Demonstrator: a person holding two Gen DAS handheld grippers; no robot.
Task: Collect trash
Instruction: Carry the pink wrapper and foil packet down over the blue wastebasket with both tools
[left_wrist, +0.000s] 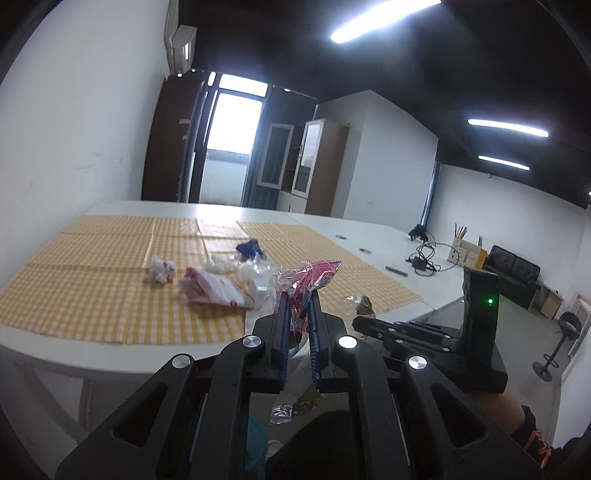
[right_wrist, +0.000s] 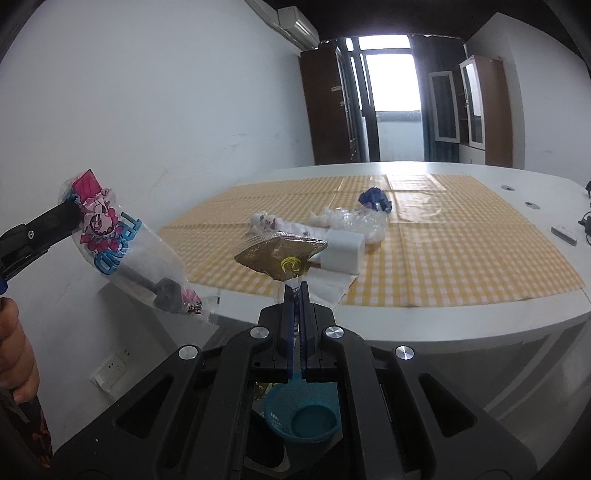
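My left gripper (left_wrist: 298, 295) is shut on a clear plastic wrapper with pink and blue print (left_wrist: 314, 275), held up off the table's near edge; the wrapper also shows at the left of the right wrist view (right_wrist: 110, 236). My right gripper (right_wrist: 294, 286) is shut on a brown wrapper with a yellow logo (right_wrist: 282, 256), also held in the air; it shows in the left wrist view (left_wrist: 364, 306). A blue basket (right_wrist: 303, 417) sits on the floor below the right gripper. More trash lies on the checked cloth: a crumpled white paper (left_wrist: 161, 270), a blue crumpled piece (left_wrist: 251, 249), clear plastic (right_wrist: 360, 221).
The white table (right_wrist: 461, 325) carries a yellow checked cloth (right_wrist: 461, 258). A white block (right_wrist: 343, 256) and a white-pink bag (left_wrist: 214, 290) lie near its front. Cables and a remote (left_wrist: 397, 268) lie at the far right. A white wall stands on the left.
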